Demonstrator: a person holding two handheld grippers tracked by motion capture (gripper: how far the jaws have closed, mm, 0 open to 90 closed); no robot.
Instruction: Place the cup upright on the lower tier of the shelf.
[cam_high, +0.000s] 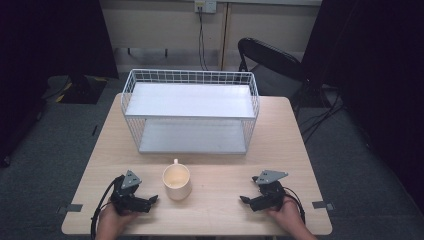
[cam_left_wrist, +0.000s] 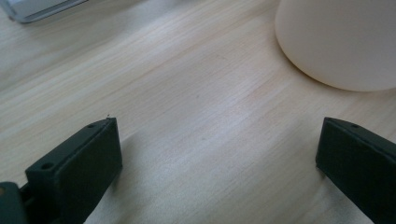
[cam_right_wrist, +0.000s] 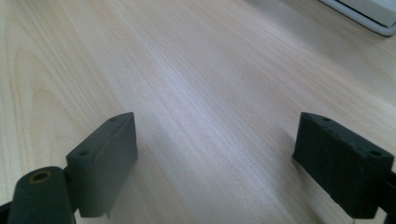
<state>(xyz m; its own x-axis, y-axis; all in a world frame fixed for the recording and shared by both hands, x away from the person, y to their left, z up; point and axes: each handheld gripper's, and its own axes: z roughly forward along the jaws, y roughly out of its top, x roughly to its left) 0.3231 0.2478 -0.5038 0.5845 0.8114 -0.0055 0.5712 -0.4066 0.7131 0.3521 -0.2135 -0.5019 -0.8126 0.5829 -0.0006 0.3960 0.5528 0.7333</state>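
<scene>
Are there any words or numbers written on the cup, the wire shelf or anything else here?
None: no text can be read anywhere.
The cream mug is plain.
The white wire shelf rack bears no label.
The wall socket at the back is too small to show any marking.

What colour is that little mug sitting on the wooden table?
The small handled ceramic mug is a pale cream, plain with no pattern; the high view shows it best.

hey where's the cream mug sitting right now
In the high view the cream mug stands upright on the wooden table, in front of the white wire shelf rack, just right of the left gripper.
</scene>
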